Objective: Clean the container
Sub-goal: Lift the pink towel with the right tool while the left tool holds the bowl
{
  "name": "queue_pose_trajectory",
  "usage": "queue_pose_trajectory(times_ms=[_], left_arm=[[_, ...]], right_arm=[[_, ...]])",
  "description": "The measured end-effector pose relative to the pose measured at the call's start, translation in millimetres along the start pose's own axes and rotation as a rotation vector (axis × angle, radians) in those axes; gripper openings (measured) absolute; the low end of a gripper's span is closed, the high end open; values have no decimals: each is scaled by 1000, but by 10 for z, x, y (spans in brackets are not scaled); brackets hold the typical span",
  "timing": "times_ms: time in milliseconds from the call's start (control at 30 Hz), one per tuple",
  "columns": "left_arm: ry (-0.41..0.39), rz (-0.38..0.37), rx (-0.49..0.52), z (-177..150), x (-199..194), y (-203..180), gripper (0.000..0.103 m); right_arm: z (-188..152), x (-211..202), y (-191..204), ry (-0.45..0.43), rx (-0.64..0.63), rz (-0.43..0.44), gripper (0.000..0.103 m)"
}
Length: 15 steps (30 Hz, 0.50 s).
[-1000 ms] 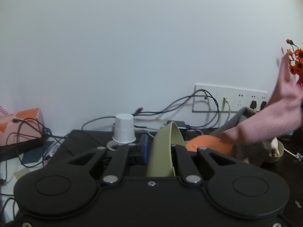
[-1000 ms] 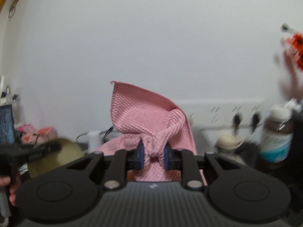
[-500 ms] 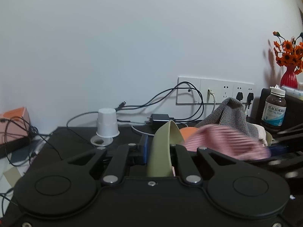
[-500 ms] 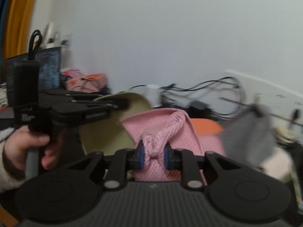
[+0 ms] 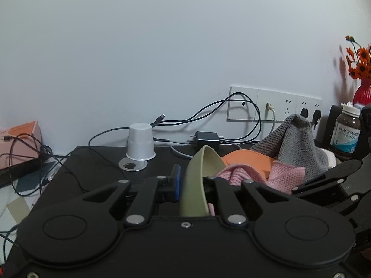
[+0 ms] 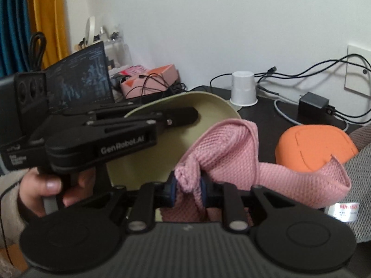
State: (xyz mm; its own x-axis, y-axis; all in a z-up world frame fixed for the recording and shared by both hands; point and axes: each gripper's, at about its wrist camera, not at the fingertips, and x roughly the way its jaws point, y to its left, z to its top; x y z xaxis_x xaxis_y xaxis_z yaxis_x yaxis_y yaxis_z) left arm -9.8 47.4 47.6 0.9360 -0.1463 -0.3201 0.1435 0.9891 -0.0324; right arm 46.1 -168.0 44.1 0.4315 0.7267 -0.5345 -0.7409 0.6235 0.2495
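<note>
We hold one pale green shallow bowl (image 6: pixel 183 120) and one pink waffle-weave cloth (image 6: pixel 222 148).
Left gripper (image 5: pixel 192 185) jaws clamp the bowl rim; right gripper (image 6: pixel 186 188) jaws pinch the cloth.

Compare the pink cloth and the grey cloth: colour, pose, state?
The pink cloth is bunched and clamped in the right gripper, lifted against the green bowl; the grey cloth is not gripped and stands draped in a peak near the wall sockets. The pink cloth is at the bowl held by the left gripper, while the grey cloth sits behind it, beyond the orange lid. Both share a waffle-like weave.
</note>
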Motion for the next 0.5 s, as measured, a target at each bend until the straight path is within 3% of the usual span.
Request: queue_pose_trajectory(times_ms=[300, 500], left_arm=[[9, 20, 18, -22, 8, -32, 10], [-4, 34, 46, -35, -26, -85, 12]], right_arm=[[-272, -7, -128, 1, 39, 36, 20], [-317, -22, -56, -14, 15, 14, 21]])
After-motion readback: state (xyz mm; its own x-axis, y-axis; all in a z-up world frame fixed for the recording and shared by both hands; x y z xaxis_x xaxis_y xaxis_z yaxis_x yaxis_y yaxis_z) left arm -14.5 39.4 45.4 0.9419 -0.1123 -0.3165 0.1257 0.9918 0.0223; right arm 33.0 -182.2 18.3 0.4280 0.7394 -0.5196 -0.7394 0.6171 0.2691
